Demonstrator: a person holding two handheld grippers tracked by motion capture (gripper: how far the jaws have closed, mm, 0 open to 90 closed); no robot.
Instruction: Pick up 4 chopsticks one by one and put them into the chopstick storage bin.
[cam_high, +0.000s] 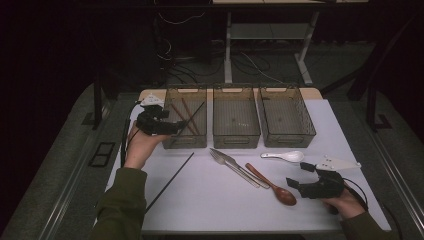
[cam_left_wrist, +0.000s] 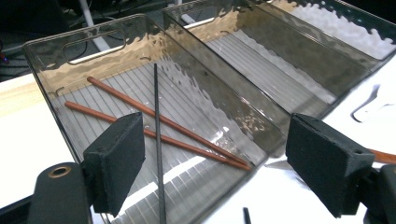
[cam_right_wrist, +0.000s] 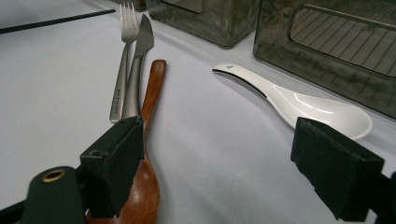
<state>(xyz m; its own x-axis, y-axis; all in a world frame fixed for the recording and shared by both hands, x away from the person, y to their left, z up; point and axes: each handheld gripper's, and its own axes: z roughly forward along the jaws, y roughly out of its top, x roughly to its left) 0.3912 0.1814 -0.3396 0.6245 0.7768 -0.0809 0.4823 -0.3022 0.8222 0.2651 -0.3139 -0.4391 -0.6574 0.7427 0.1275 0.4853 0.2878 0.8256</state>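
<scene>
- Carrying three bins in a row, the surface (cam_high: 200, 200) is white.
- Left bin (cam_high: 172, 142) holds two brown chopsticks (cam_left_wrist: 163, 122) and a black chopstick (cam_left_wrist: 158, 140) leaning on its near wall.
- Left tool (cam_high: 172, 127) gapes wide, empty, at that bin.
- Right tool (cam_high: 295, 175) gapes wide, empty, over the wooden spoon (cam_high: 272, 185).

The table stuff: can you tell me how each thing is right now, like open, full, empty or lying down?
Left gripper: open, holding nothing.
Right gripper: open, holding nothing.
Left bin: holds two brown chopsticks and one black chopstick.
Middle bin: looks empty.
Right bin: looks empty.
Second black chopstick: flat on the table.
Fork, knife, wooden spoon, white spoon: flat on the table.
</scene>
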